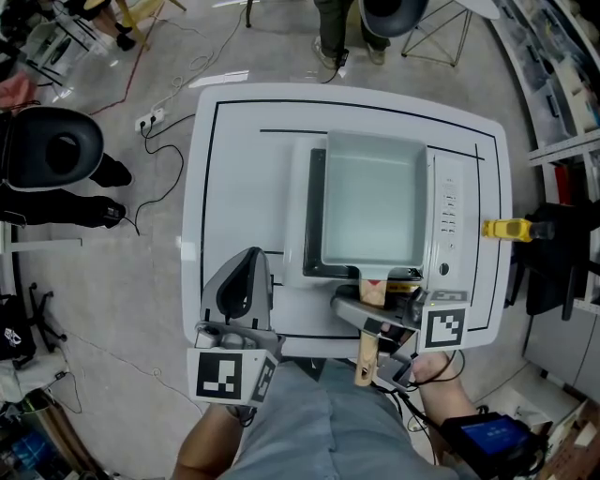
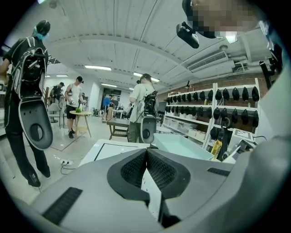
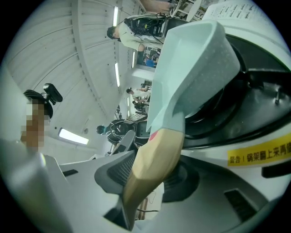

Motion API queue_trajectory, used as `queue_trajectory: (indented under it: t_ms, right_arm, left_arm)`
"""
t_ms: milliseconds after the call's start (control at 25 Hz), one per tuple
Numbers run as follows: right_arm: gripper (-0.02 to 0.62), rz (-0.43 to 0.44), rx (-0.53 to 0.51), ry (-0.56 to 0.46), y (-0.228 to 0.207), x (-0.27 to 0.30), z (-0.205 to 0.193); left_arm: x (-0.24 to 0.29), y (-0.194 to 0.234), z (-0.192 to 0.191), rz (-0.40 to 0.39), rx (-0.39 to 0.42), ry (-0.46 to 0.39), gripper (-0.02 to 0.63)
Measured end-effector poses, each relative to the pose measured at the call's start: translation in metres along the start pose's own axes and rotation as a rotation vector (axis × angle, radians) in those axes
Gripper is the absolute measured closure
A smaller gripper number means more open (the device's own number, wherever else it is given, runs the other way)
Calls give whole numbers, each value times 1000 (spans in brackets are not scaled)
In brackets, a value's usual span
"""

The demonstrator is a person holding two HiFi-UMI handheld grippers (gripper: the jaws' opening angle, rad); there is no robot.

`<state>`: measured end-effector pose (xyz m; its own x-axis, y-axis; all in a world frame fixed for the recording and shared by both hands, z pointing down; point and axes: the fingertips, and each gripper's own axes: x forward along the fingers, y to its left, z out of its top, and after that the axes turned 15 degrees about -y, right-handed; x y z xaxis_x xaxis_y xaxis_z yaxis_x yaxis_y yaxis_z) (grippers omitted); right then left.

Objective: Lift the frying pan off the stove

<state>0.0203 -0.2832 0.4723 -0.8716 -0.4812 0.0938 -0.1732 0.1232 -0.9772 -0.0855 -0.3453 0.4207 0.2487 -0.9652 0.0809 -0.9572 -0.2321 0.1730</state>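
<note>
A square pale-green frying pan (image 1: 375, 202) sits on a white stove (image 1: 452, 211) in the middle of the table. Its wooden handle (image 1: 367, 364) points toward me over the stove's front edge. My right gripper (image 1: 377, 323) is closed around that handle, and in the right gripper view the handle (image 3: 152, 168) fills the gap between both pads while the pan (image 3: 191, 68) rests on the stove (image 3: 254, 123). My left gripper (image 1: 246, 281) rests at the front left of the table, jaws together and holding nothing; from it the pan (image 2: 182, 145) shows ahead on the right.
The white table (image 1: 234, 187) has black lines marked on it. A yellow object (image 1: 506, 229) sits at its right edge. A black chair (image 1: 52, 145) and cables lie on the floor at left. A person's legs (image 1: 342, 28) stand beyond the far edge. Shelves line the right.
</note>
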Motion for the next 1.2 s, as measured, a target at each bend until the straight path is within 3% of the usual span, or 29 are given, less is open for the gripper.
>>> queue_trajectory:
  t_ms: [600, 1200]
  right_arm:
    - [522, -97, 18, 20, -22, -3, -18]
    - [528, -88, 11, 15, -22, -3, -20]
  left_arm:
    - [-2, 2, 3, -3, 3, -7, 588]
    - [-9, 3, 7, 9, 9, -15, 588]
